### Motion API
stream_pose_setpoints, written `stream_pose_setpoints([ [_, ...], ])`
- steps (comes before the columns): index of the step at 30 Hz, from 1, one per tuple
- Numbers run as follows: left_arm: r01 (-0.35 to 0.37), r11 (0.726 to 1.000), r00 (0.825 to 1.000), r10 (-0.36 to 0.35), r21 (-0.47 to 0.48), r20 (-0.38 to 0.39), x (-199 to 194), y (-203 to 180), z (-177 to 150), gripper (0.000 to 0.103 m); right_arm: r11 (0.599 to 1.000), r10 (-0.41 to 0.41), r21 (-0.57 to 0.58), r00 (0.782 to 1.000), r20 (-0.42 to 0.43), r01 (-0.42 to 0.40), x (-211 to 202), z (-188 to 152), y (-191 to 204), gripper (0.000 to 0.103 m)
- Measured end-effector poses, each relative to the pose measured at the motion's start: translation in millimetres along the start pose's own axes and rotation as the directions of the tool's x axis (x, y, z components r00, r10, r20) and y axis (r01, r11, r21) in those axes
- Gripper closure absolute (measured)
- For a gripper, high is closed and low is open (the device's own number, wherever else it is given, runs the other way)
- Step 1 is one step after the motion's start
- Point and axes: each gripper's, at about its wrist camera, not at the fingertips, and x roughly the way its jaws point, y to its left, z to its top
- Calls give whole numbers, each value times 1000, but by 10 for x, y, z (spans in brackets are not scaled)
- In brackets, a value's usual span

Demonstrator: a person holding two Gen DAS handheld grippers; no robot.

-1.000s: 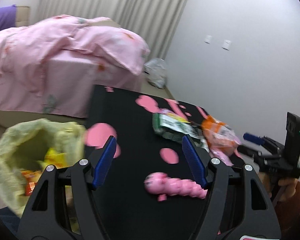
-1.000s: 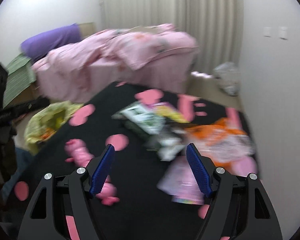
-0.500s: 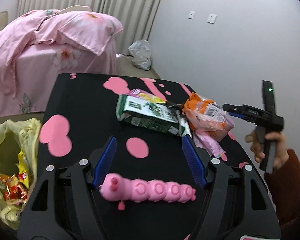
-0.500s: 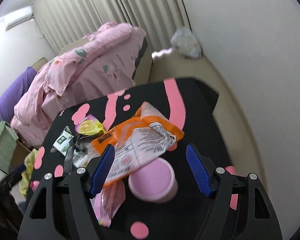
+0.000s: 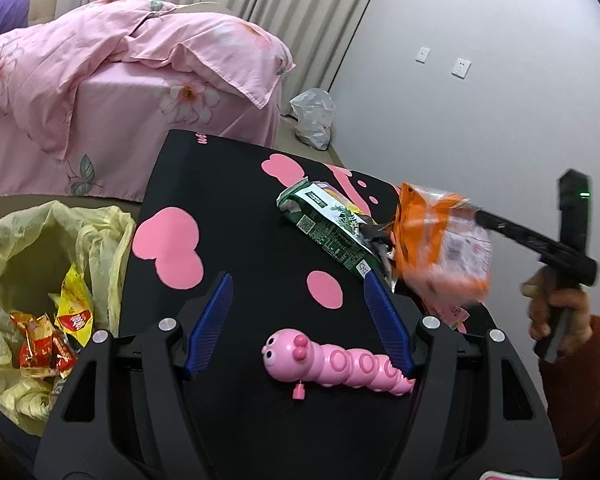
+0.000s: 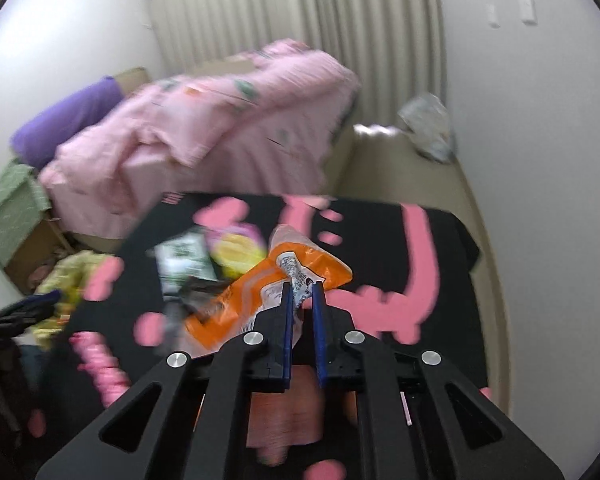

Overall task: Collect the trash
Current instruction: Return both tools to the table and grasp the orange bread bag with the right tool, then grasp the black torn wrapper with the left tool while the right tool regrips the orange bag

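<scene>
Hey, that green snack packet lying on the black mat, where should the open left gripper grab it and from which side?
Probably the torn, crumpled far end of the green packet: it stands up off the black mat, while the rest lies flat. Bring the left gripper down from above on the bed side; the orange wrapper and the right gripper crowd the other end.

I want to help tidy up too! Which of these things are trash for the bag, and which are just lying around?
For the job:
- orange wrapper, pinched in the right gripper, whose fingers have just closed on it
- green packet
- yellow trash bag, with wrappers inside

Just lying about:
- pink caterpillar toy, between the open left gripper's fingers
- pink bedding
- clear bag by the wall
</scene>
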Motion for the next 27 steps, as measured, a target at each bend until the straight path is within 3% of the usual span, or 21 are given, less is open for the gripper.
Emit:
stream_pose_setpoints([
  [8, 20, 999, 999, -19, -26, 40, -194, 91, 5, 39, 980, 200, -31, 978, 64, -199, -460, 154, 565, 94],
  [10, 23, 999, 998, -21, -32, 60, -280, 119, 15, 39, 962, 273, 0, 962, 33, -273, -416, 101, 651, 94],
  [16, 37, 999, 995, -35, -21, 90, -512, 184, 12, 39, 929, 369, 66, 926, -85, -364, 1, -239, 880, 93],
  [19, 43, 999, 996, -43, 2, 73, -511, 165, -18, 39, 936, 352, 57, 926, -135, -347, 161, -405, 978, 94],
  [23, 56, 998, 997, -57, 14, 47, -399, 113, -6, 39, 957, 282, -14, 944, -170, -288, 222, -520, 1069, 92],
  [26, 82, 996, 996, -84, 42, 29, -259, -8, 81, 39, 969, 232, -49, 963, -139, -240, 143, -546, 987, 89],
  [27, 87, 994, 996, -89, 68, 26, -206, -69, 118, 39, 972, 220, -56, 968, -123, -228, 95, -553, 935, 84],
])
